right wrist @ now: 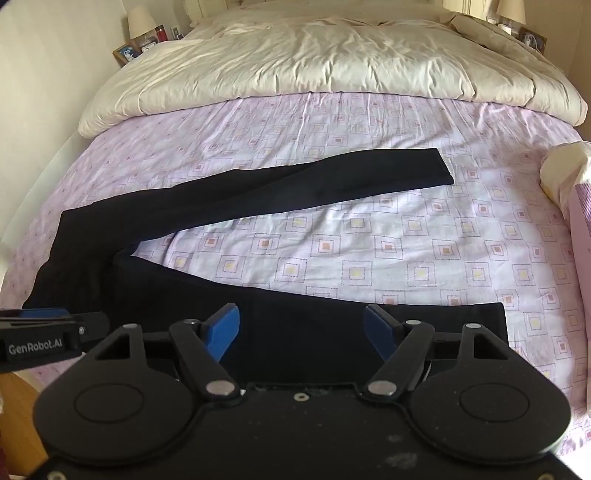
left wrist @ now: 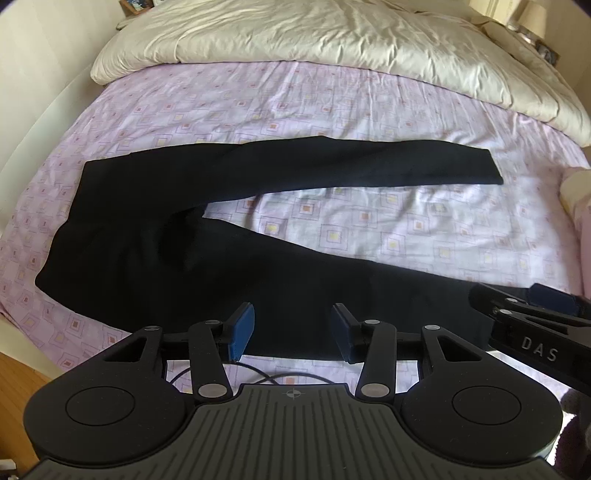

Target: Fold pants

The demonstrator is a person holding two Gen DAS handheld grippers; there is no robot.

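Black pants [left wrist: 155, 221] lie flat on the bed, waist at the left, the two legs spread in a V toward the right. The far leg [right wrist: 314, 177] points right and away. The near leg [right wrist: 314, 332] runs along the bed's front edge. My left gripper [left wrist: 291, 332] is open and empty, above the near leg's upper part. My right gripper [right wrist: 301, 334] is open and empty, above the near leg close to its cuff [right wrist: 495, 325]. The right gripper also shows in the left wrist view [left wrist: 532, 317], and the left gripper shows at the left edge of the right wrist view [right wrist: 44, 328].
The bed has a lilac sheet [right wrist: 332, 122] with square prints. A cream duvet [right wrist: 314, 59] is bunched at the far end. A pillow [right wrist: 565, 173] lies at the right edge. Bedside tables with lamps [right wrist: 140, 22] stand at the back. Wooden floor [left wrist: 22, 373] shows at lower left.
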